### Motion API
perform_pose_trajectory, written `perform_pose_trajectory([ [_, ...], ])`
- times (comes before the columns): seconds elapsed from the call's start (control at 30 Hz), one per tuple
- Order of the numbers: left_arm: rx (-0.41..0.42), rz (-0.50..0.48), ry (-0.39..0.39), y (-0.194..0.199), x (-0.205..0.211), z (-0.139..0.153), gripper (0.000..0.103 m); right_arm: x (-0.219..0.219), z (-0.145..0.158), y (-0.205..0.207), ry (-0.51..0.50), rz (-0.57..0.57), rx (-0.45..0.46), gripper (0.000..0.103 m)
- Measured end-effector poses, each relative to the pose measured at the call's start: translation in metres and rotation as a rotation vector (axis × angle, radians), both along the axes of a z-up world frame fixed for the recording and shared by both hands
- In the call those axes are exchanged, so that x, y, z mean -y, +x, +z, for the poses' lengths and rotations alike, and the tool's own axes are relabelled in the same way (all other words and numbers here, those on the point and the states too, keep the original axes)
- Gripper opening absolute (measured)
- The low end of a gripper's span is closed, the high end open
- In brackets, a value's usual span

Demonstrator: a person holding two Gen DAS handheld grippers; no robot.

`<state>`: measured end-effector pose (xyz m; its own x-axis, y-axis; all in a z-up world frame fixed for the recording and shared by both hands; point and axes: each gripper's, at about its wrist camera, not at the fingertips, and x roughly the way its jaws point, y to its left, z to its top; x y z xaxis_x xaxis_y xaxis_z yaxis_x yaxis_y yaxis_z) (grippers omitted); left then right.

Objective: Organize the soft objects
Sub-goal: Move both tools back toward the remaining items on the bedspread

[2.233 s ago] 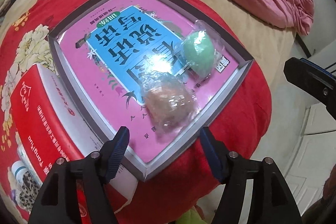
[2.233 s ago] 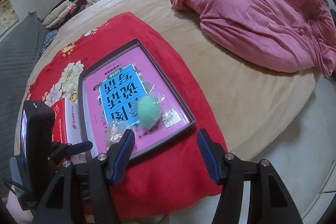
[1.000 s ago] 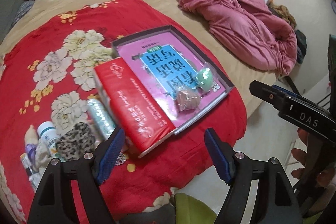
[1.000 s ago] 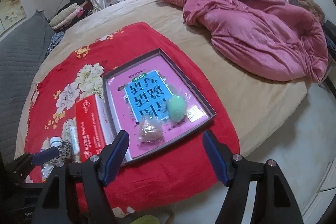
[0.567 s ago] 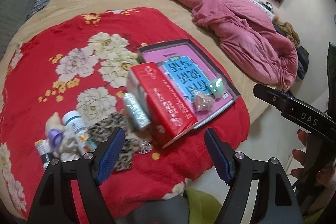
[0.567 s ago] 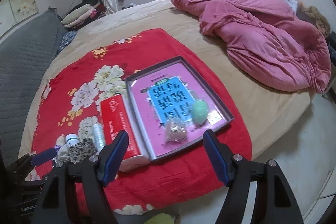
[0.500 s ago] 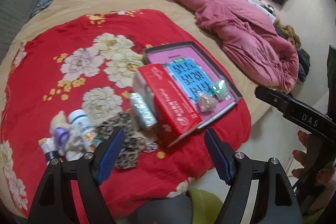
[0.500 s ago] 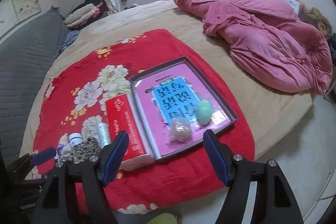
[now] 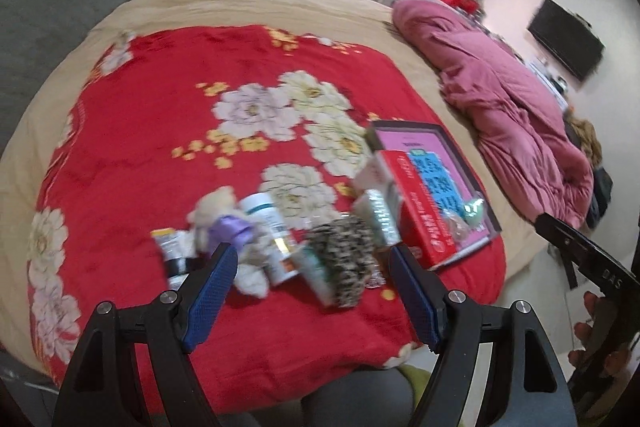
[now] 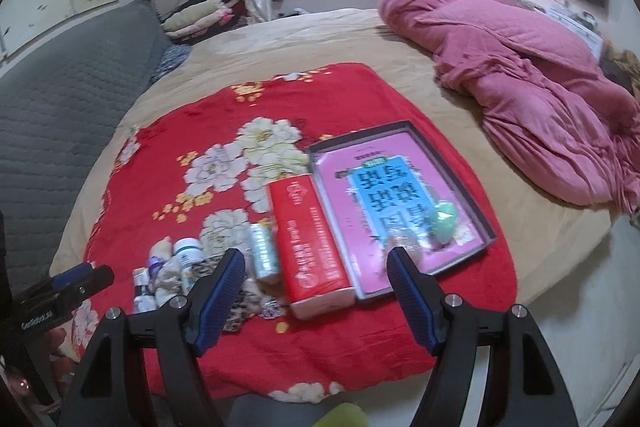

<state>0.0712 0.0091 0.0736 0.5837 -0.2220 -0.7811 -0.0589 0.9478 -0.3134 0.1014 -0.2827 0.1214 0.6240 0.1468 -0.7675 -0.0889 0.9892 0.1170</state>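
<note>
A flat grey tray [image 10: 468,183] with a pink and blue book in it lies on the red flowered blanket [image 9: 160,131]. In it rest a wrapped green soft egg [image 10: 443,221] and a wrapped brownish soft lump [image 9: 457,227]. Left of the tray lies a red tissue pack [image 10: 308,235]. Further left is a heap: a leopard-print pouch [image 9: 346,255], a small plush toy [image 9: 218,209] with a purple bow, a white bottle [image 9: 270,223] and tubes. My left gripper [image 9: 312,259] hangs open over that heap. My right gripper [image 10: 316,263] is open above the tissue pack's near end. Neither holds anything.
A crumpled pink quilt [image 10: 532,75] fills the bed's right side. Beige sheet [image 10: 304,39] surrounds the blanket. A grey padded headboard [image 10: 60,83] runs along the left. A silver wrapped roll [image 10: 262,251] lies beside the tissue pack. The bed's edge and floor are at the right.
Both grippers have drawn back and shifted left, away from the tray. The heap of pouch, plush toy and bottles now sits between the left gripper's fingers. Both stay open and empty.
</note>
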Motion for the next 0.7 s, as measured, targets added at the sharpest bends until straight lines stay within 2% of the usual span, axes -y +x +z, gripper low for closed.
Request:
perform_pose_trajectory([
  [0.27, -0.02, 0.076, -0.022, -0.02, -0.044, -0.021, 0.079, -0.044, -0.007, -0.006, -0.005, 0.075, 0.0, 0.073],
  [0.7, -0.072, 0.061, -0.037, -0.041, -0.048, -0.054, 0.079, -0.073, -0.029, -0.006, -0.008, 0.132, -0.039, 0.073],
])
